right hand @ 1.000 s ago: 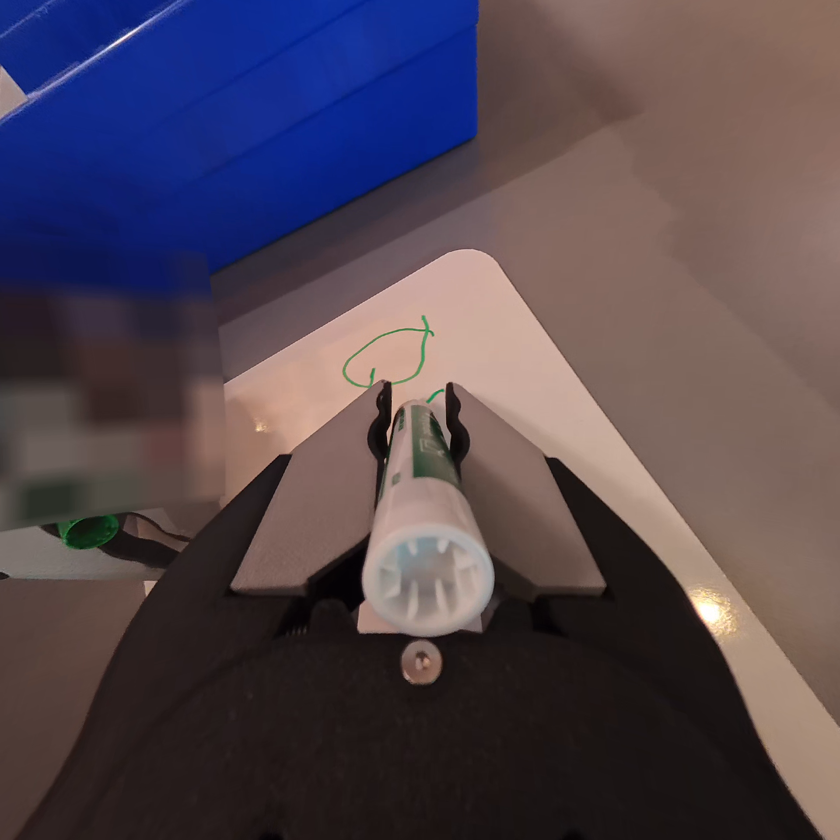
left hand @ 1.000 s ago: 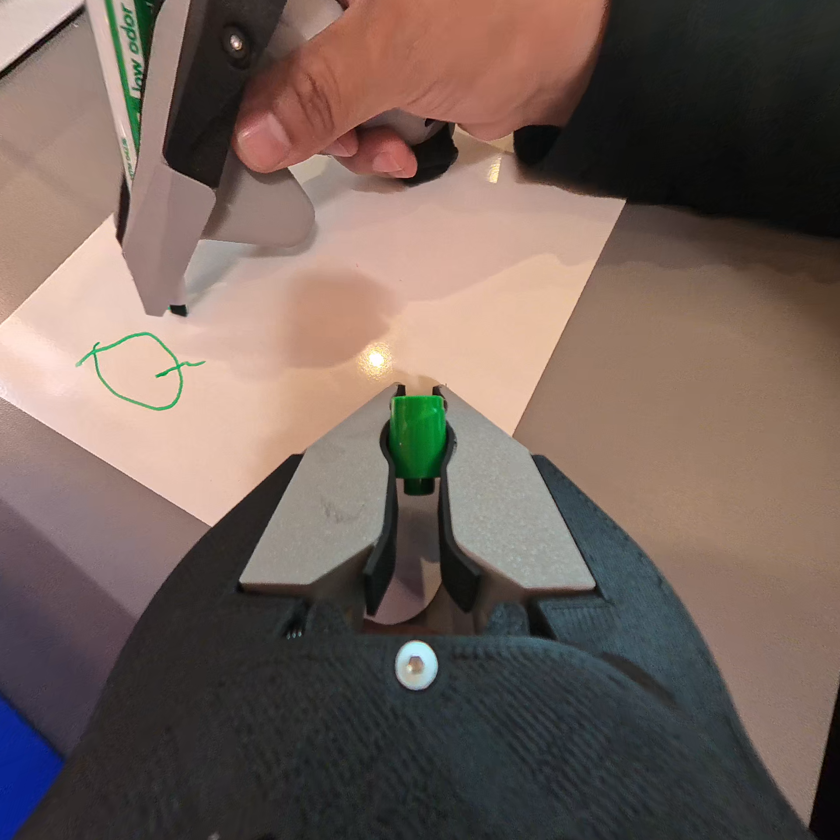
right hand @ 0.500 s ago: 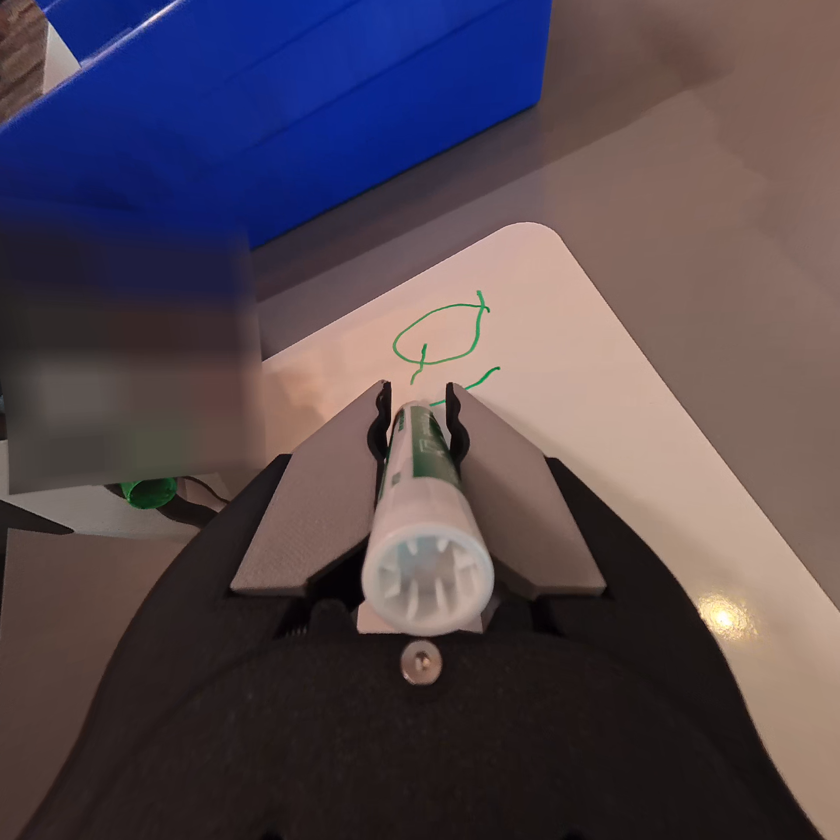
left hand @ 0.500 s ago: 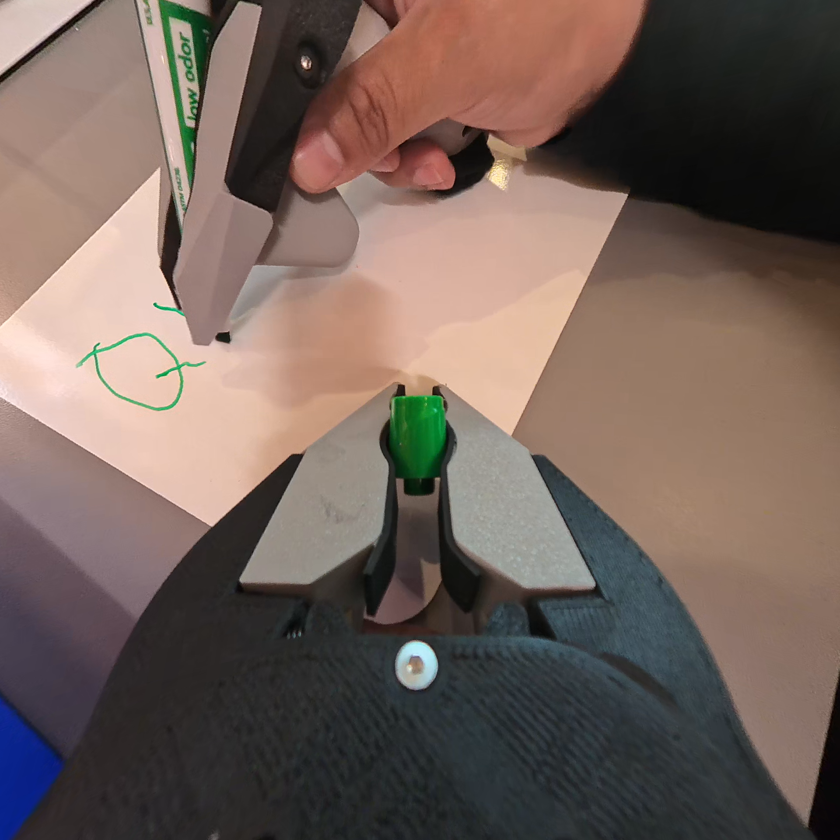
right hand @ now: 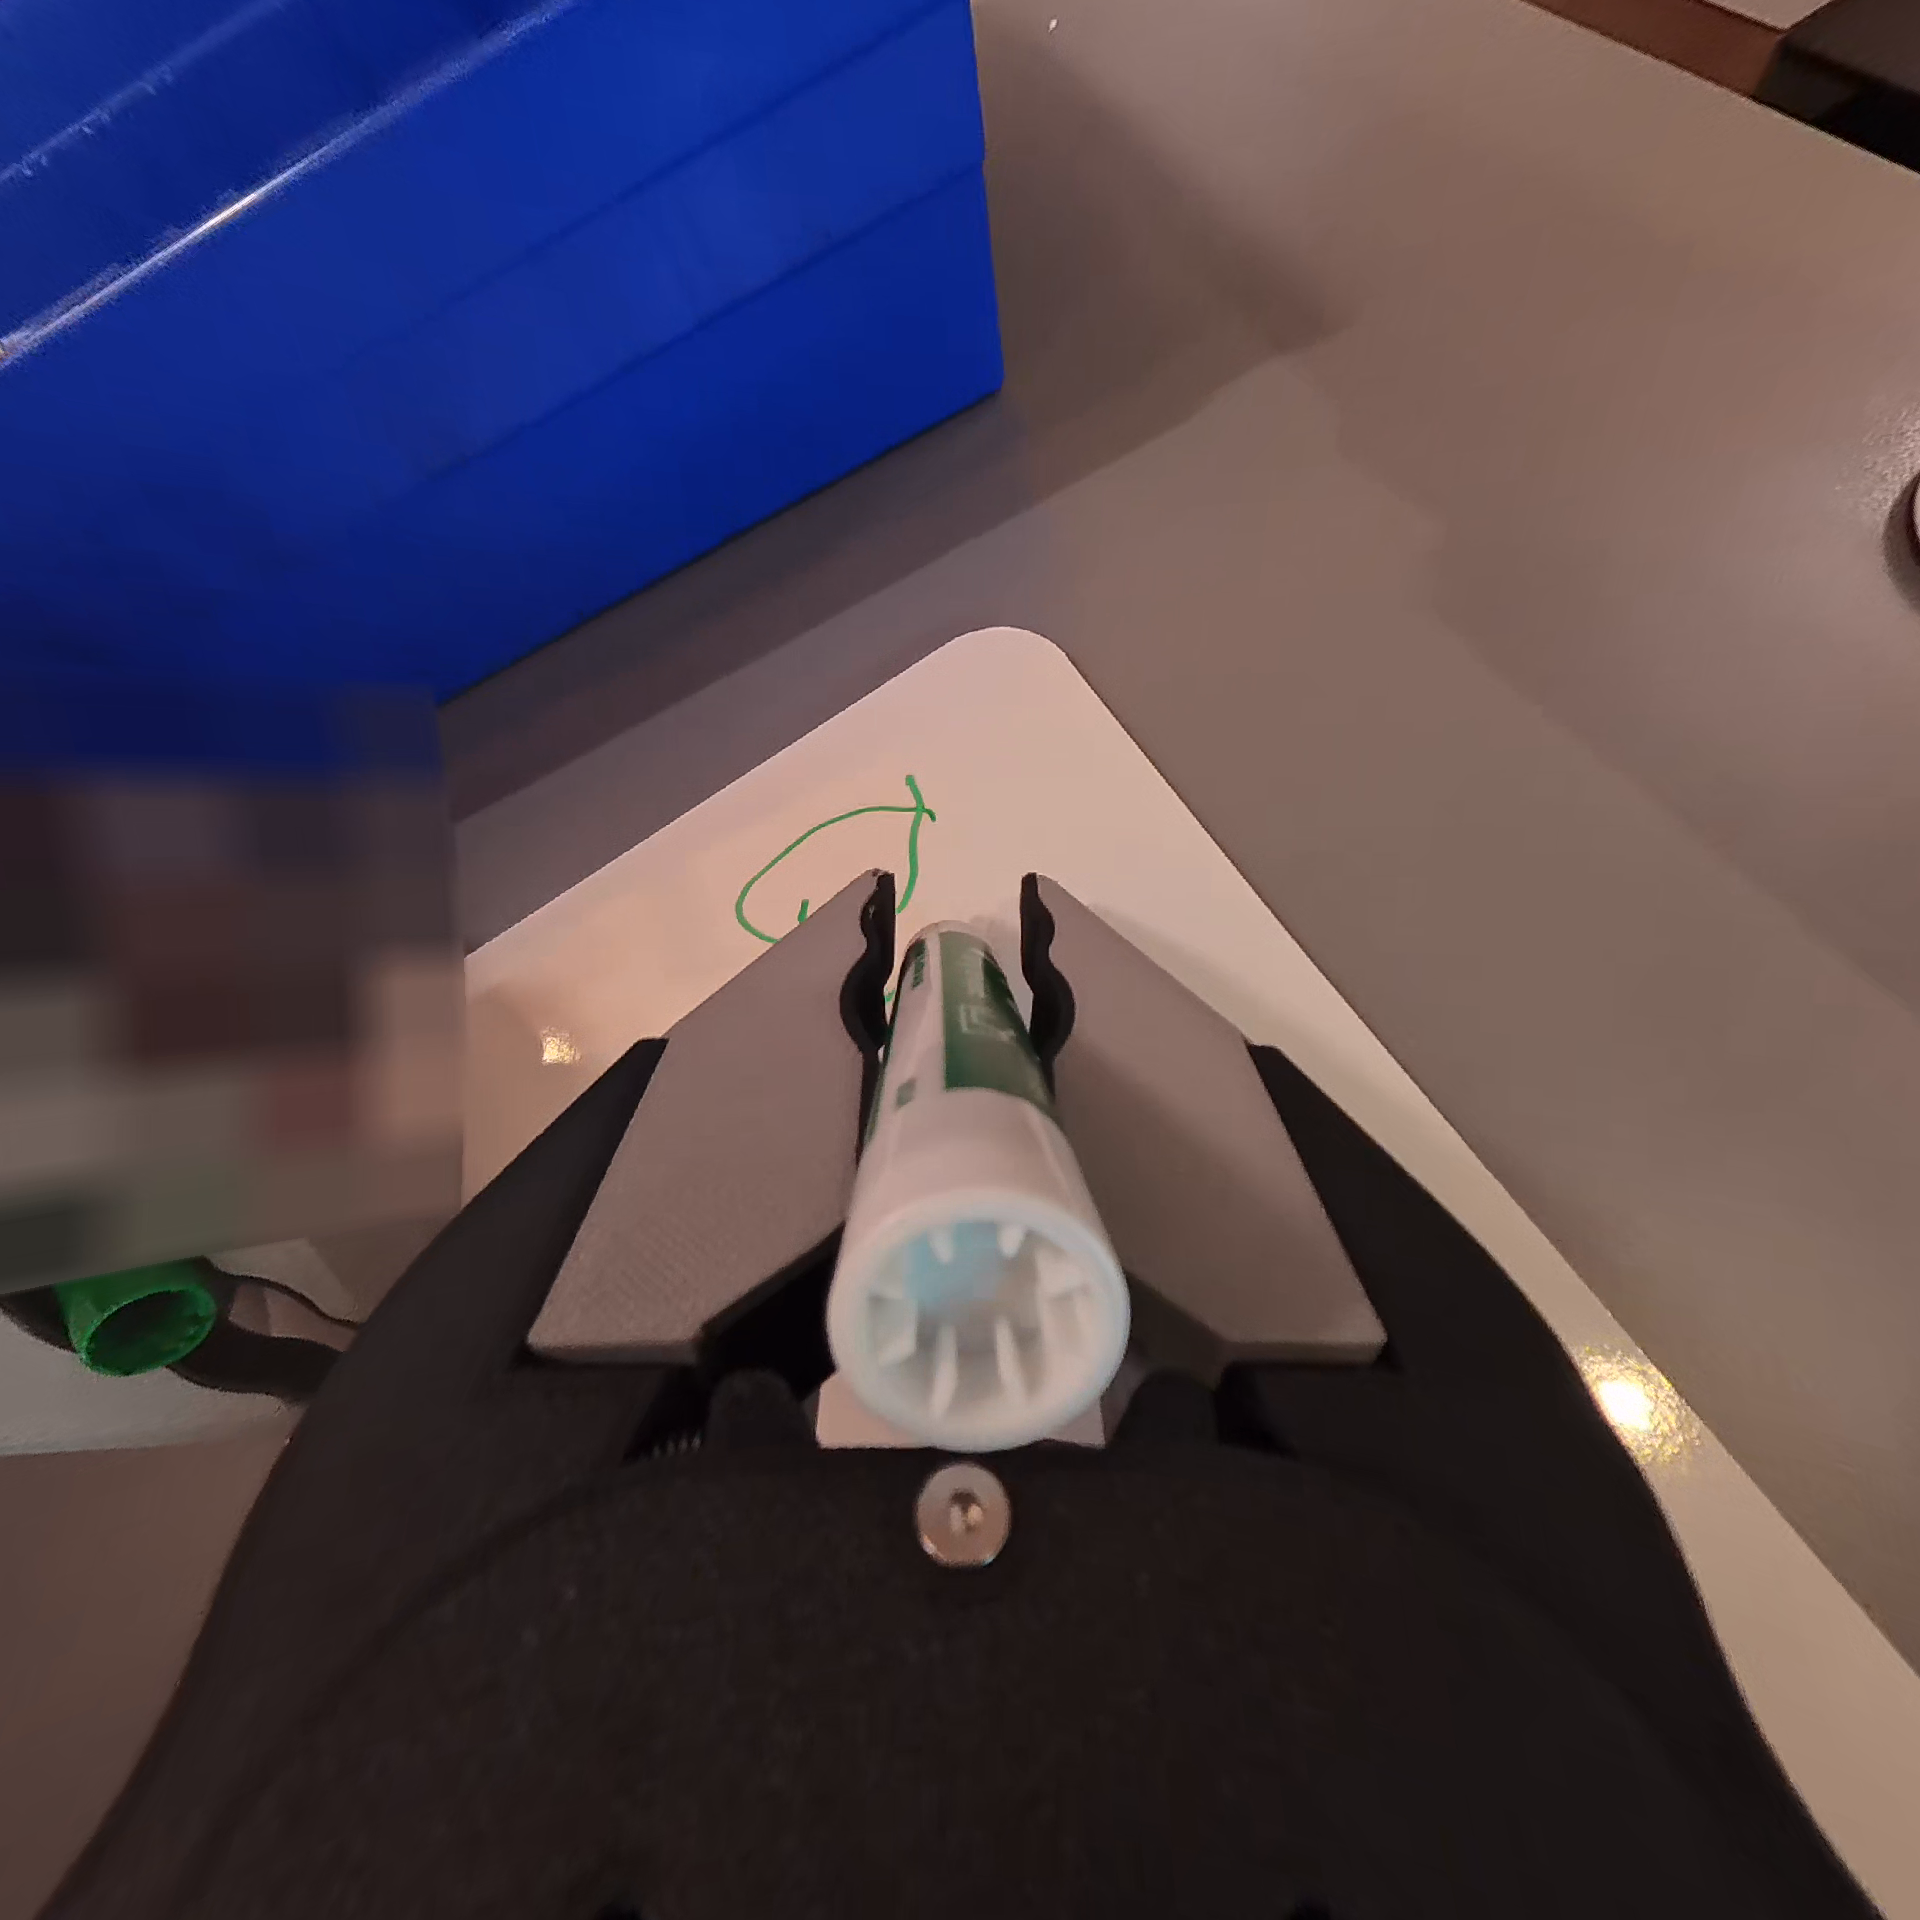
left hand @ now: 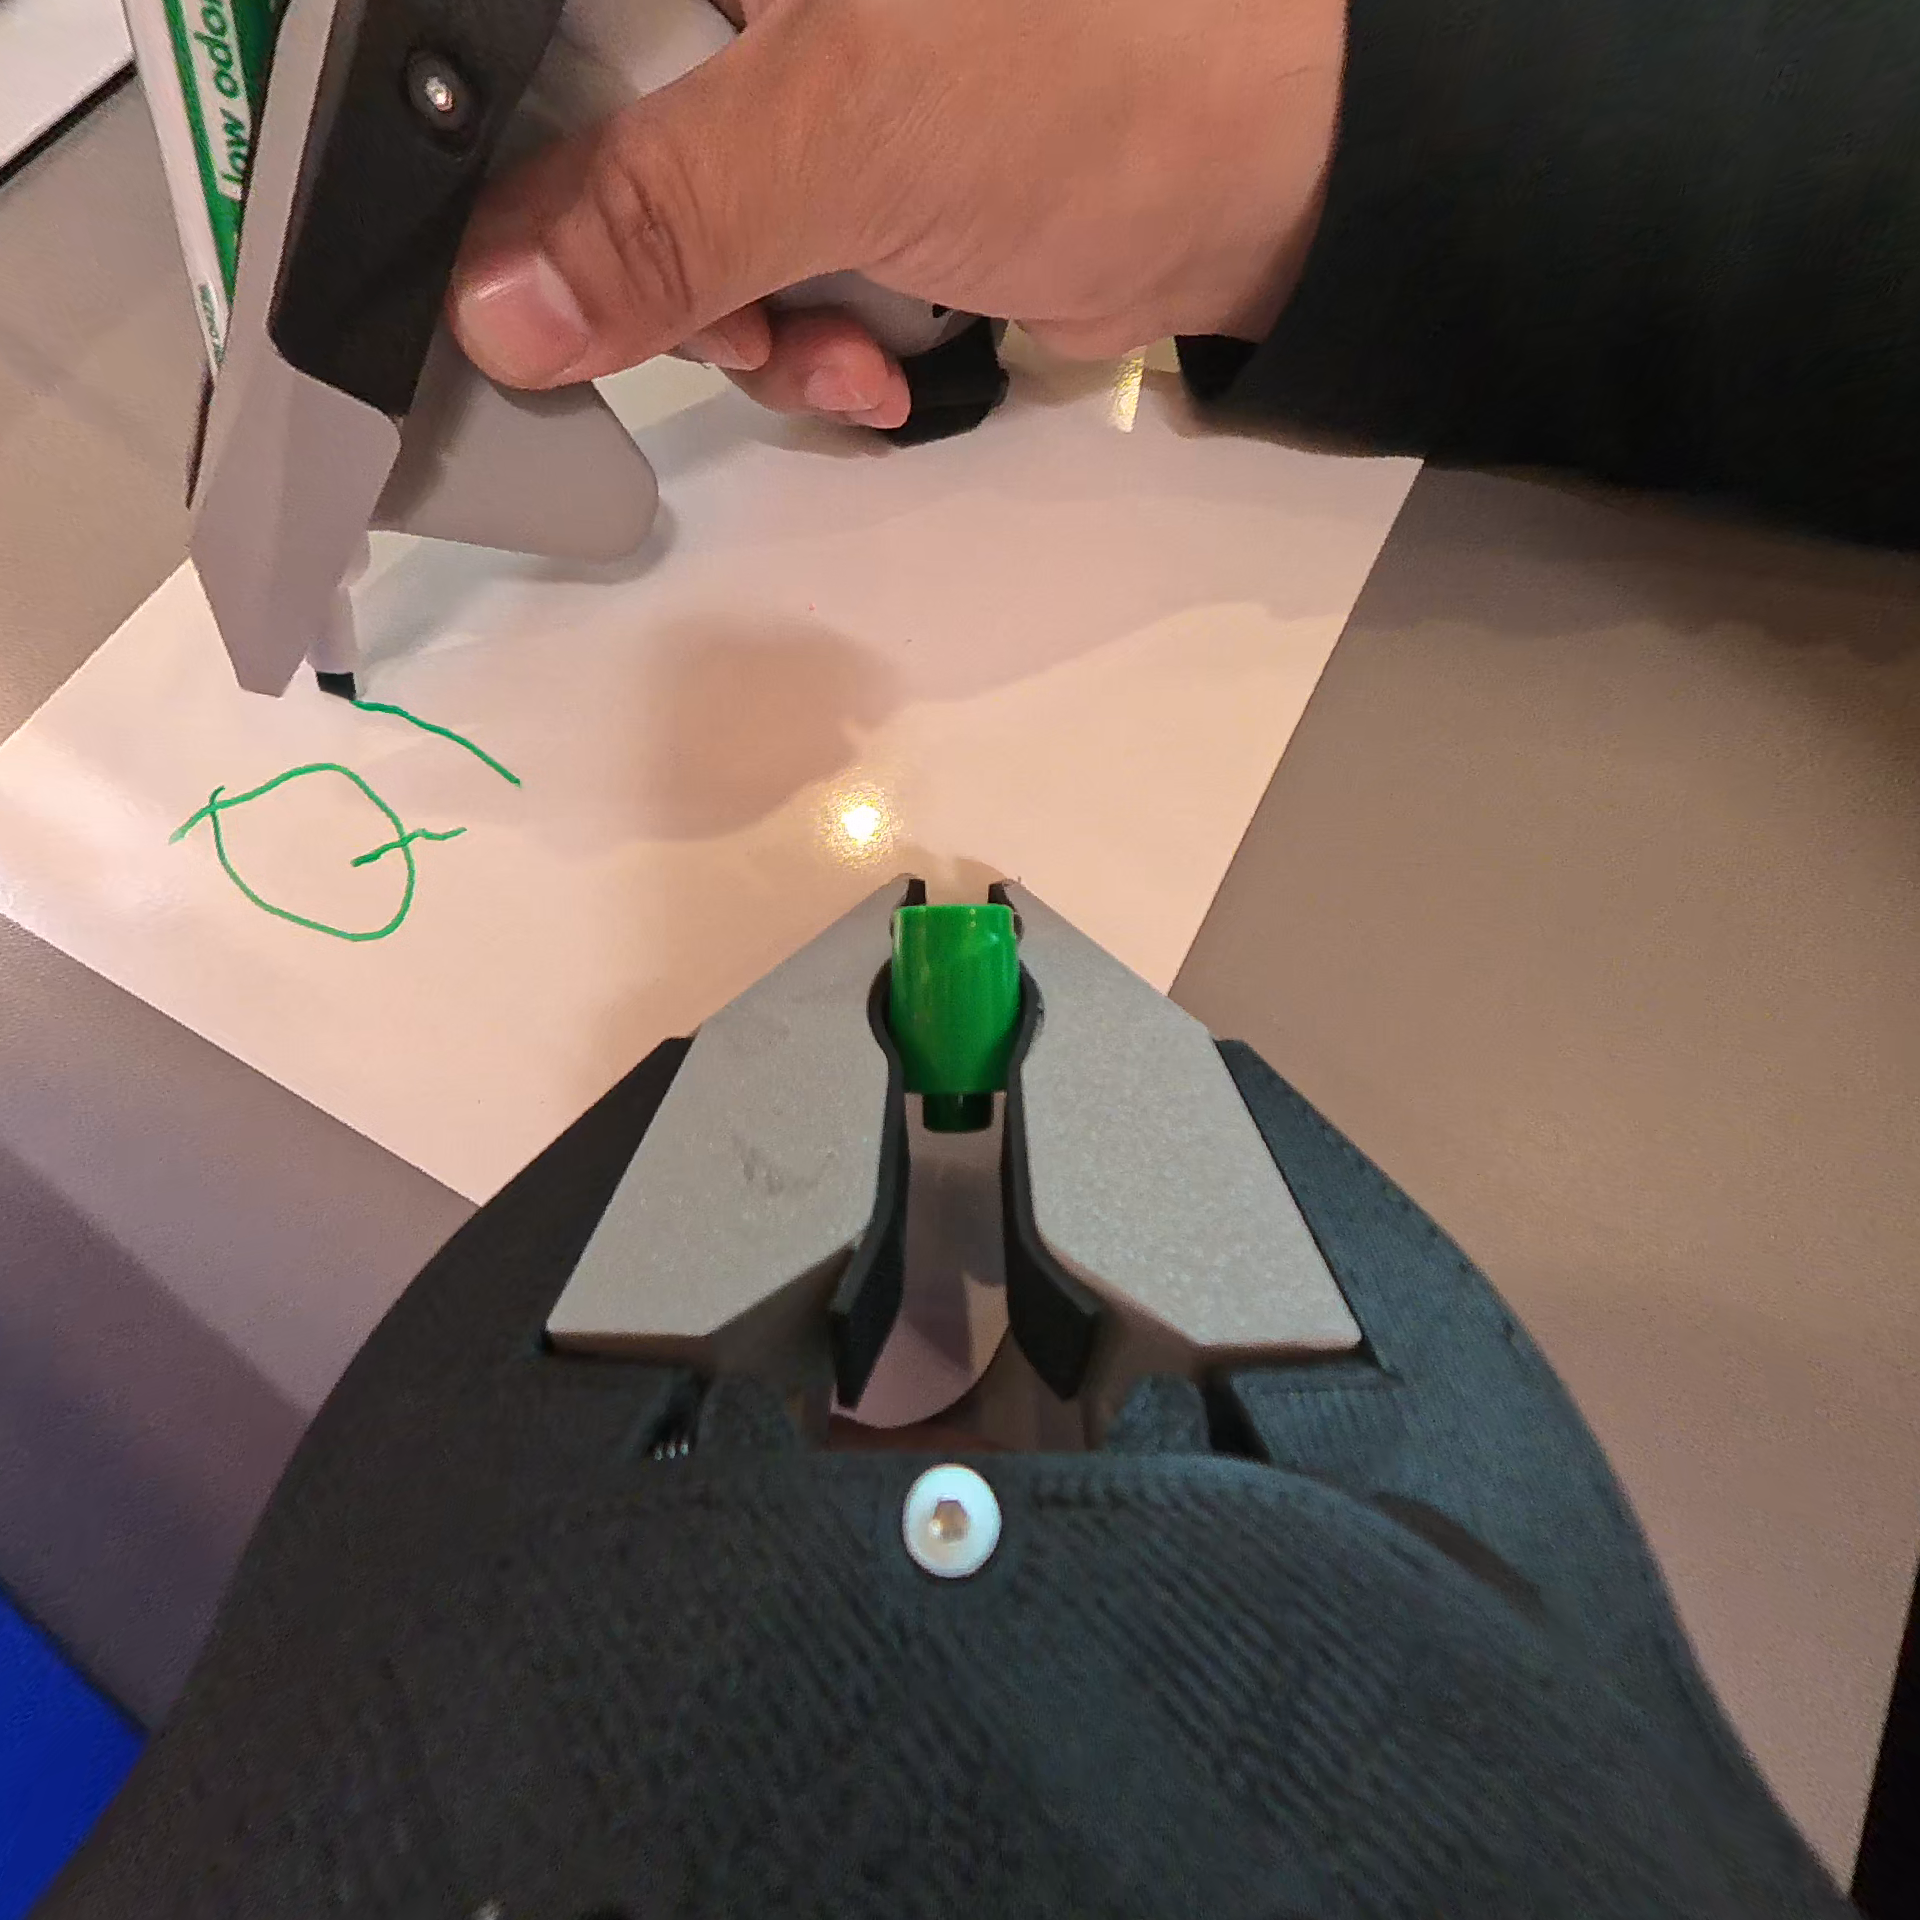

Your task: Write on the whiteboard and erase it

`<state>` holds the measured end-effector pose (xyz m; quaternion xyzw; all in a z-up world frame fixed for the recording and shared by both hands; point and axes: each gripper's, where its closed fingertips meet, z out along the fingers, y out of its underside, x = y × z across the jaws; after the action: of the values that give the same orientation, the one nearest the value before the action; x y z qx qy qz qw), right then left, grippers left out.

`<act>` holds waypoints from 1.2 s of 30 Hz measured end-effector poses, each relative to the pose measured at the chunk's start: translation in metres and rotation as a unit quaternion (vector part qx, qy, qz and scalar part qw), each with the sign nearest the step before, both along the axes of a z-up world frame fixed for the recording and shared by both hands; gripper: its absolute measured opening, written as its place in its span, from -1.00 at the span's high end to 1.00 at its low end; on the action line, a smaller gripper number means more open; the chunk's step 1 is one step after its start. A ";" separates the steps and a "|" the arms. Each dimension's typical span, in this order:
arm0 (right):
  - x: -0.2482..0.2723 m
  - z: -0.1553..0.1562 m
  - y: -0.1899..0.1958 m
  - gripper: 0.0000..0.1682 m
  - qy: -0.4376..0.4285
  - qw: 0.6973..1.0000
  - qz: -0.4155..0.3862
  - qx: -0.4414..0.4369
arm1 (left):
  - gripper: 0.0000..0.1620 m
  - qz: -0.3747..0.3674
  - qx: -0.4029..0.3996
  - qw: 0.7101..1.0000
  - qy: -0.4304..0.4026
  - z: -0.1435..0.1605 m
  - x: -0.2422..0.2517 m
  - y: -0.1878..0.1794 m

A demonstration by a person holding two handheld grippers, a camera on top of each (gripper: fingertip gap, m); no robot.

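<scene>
A white whiteboard [left hand: 935, 644] lies flat on the grey table. It bears a green loop [left hand: 312, 852] and a fresh green stroke [left hand: 447, 740] beside it. My left gripper [left hand: 956, 904] is shut on the green marker cap [left hand: 951, 992] over the board's near edge. My right gripper [right hand: 951, 894] is shut on the white and green marker [right hand: 961, 1122]. In the left wrist view a hand holds that gripper [left hand: 301, 582] upright, with the marker tip [left hand: 338, 683] on the board at the stroke's far end. The loop [right hand: 831, 862] shows past the right fingers.
A blue bin [right hand: 468, 312] stands beyond the whiteboard's far corner in the right wrist view. The grey table [left hand: 1610, 935] spreads to the right of the board. A dark sleeve [left hand: 1662, 260] crosses the top right. The cap in my left gripper [right hand: 135, 1314] shows at the lower left. Across from one pair of fingers to the other is roughly 15 centimeters.
The right gripper drew a new green stroke beside the loop, then moved back left along it. The left gripper with the cap stayed still.
</scene>
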<state>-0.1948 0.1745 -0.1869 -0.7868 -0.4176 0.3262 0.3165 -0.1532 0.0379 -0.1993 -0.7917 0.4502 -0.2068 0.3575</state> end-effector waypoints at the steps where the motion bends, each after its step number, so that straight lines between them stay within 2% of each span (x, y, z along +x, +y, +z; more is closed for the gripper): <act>1: 0.000 -0.001 0.000 0.75 0.000 1.000 0.001 -0.003 | 0.88 0.000 0.000 1.000 0.000 0.000 0.000 0.000; 15: 0.014 -0.004 0.004 0.74 -0.009 1.000 -0.016 -0.007 | 0.88 -0.001 0.001 1.000 0.001 0.000 -0.001 0.000; 26: 0.005 -0.004 -0.024 0.72 -0.024 0.999 0.026 -0.005 | 0.88 0.000 0.002 1.000 0.001 0.000 -0.001 0.001; 36: 0.019 -0.004 -0.017 0.73 -0.018 1.000 0.005 -0.015 | 0.88 0.000 0.003 1.000 0.002 0.000 -0.002 0.001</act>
<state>-0.1760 0.1576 -0.1909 -0.7954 -0.4221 0.3194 0.2954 -0.1547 0.0391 -0.1993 -0.7912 0.4512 -0.2041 0.3588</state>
